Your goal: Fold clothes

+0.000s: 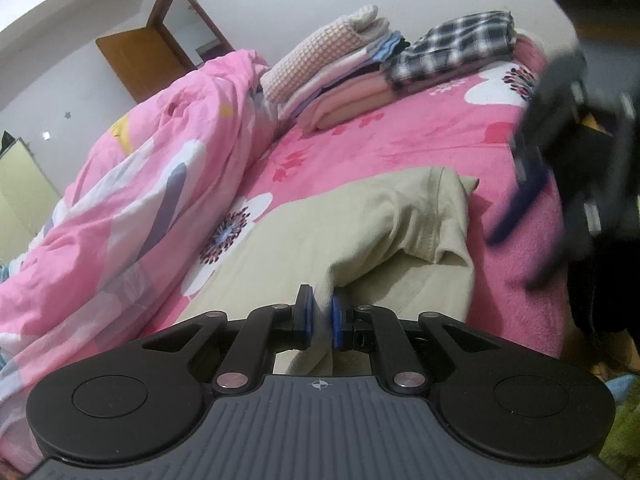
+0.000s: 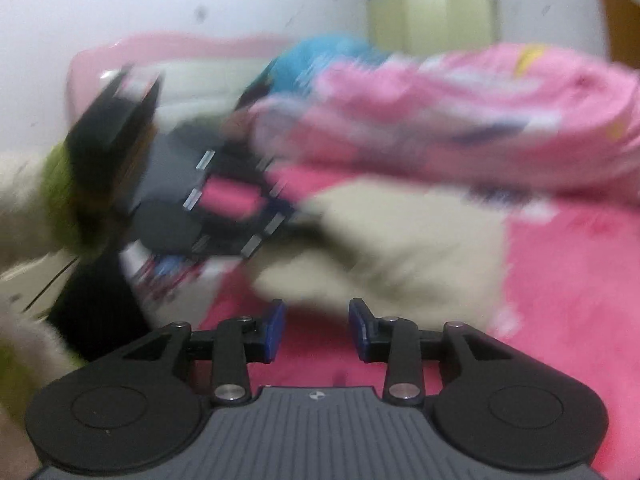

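Bed [image 1: 420,132]: your work surface, covered by a pink sheet printed with white and red flowers.
Garment [image 1: 320,240]: you have a beige piece lying on the sheet nearest you, partly folded, one flap doubled over on its right side.
Quilt [image 1: 132,184]: a pink flowered quilt is bunched along the left side of the bed, just beside the garment.
Stack [image 1: 332,80]: you can see folded clothes piled at the far end, pink and cream layers.
Plaid [image 1: 452,48]: a folded black-and-white check piece sits touching the stack on its right.
Right view: too blurred to add anything.
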Available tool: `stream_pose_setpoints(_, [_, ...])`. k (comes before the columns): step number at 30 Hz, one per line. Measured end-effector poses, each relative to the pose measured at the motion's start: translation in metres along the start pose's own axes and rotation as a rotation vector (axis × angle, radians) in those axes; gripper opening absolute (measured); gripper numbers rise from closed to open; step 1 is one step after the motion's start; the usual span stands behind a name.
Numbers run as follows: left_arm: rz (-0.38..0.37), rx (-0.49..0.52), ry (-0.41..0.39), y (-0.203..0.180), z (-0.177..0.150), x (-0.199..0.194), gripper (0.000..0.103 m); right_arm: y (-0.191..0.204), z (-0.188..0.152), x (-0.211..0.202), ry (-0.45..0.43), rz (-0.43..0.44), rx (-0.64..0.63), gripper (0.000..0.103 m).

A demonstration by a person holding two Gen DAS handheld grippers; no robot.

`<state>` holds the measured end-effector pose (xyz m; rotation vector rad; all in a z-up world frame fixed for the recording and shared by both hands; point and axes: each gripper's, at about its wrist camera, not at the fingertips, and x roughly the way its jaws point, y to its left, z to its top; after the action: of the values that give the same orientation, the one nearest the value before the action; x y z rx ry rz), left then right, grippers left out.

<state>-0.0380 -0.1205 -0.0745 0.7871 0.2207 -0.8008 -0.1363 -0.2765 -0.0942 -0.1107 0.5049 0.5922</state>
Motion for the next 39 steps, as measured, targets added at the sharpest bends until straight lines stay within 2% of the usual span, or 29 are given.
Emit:
stream_pose_setpoints(3, [0.001, 0.007, 0.004, 0.000, 0.001, 0.000, 0.009, 0.005, -0.004, 0.018, 0.010, 0.025, 0.012, 0.037])
stream_pose_setpoints(4, [0.003, 0.011, 0.007, 0.000, 0.002, 0.000, 0.009, 0.007, -0.005, 0.025, 0.009, 0.028, 0.013, 0.018])
stream_pose_setpoints(5, [0.006, 0.015, 0.009, -0.001, 0.002, -0.001, 0.009, 0.007, -0.004, 0.029, -0.005, 0.028, 0.022, 0.014])
stream_pose_setpoints(9, [0.012, 0.014, 0.013, -0.001, 0.005, -0.001, 0.009, 0.004, 0.003, 0.026, -0.123, -0.019, 0.031, 0.014])
stream_pose_setpoints(12, [0.013, 0.016, 0.015, -0.001, 0.007, 0.000, 0.009, 0.005, 0.006, 0.019, -0.197, -0.019, 0.029, 0.014])
stream_pose_setpoints(17, [0.009, 0.020, 0.017, 0.000, 0.008, 0.000, 0.009, 0.001, 0.006, 0.019, -0.263, -0.054, 0.055, 0.014])
stream_pose_setpoints(22, [0.013, -0.003, 0.006, 0.002, 0.009, -0.001, 0.009, -0.007, 0.010, 0.033, -0.280, -0.048, 0.117, 0.014])
stream_pose_setpoints(27, [0.012, -0.026, -0.007, 0.003, 0.009, -0.002, 0.008, -0.012, 0.015, 0.048, -0.248, -0.052, 0.188, 0.014])
stream_pose_setpoints(36, [0.004, -0.046, -0.008, -0.003, -0.002, -0.001, 0.007, -0.022, 0.011, 0.056, -0.249, -0.120, 0.422, 0.014])
stream_pose_setpoints(39, [-0.004, -0.054, -0.013, -0.003, -0.004, -0.001, 0.007, -0.019, 0.005, 0.048, -0.266, -0.170, 0.444, 0.013])
